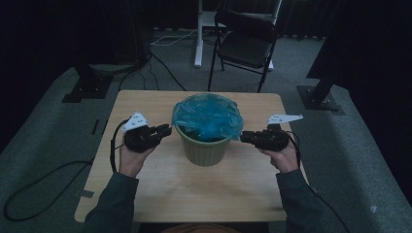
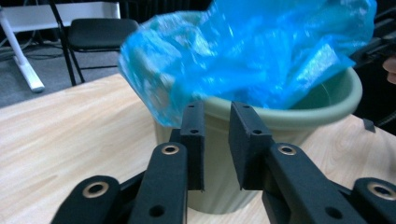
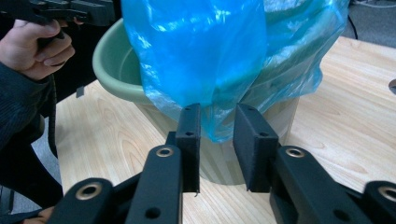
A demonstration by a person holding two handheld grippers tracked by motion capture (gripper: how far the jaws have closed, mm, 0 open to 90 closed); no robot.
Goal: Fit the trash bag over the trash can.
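A green plastic bin [image 1: 203,148] is seen standing upright near the middle of the wooden tabletop [image 1: 160,189], lined with a blue plastic bag [image 1: 208,116] whose crumpled edge is draped over the rim on both sides and bunched up above the opening.

The left tool [image 1: 166,129] is held just beside the bin's left side, at rim height, pointed toward it. In the left gripper view its jaws are seen slightly apart, with a narrow gap between the pads [image 2: 195,140] and nothing clamped — the bag's hanging edge [image 2: 154,88] is seen just above and beyond the tips, not between them.

The right tool [image 1: 244,137] is held at the opposite side of the bin, likewise level with the rim and aimed inward. In the right gripper view its jaws are also parted, and the lower fringe of the bag [image 3: 219,126] is seen hanging down in line with the gap between the pads [image 3: 252,140]; no pressing of the pads on the film is shown, though whether the film lies between the tips or just beyond them cannot be told.

Behind the tabletop a black folding chair [image 1: 244,41] is seen on the grey floor [image 1: 43,145].
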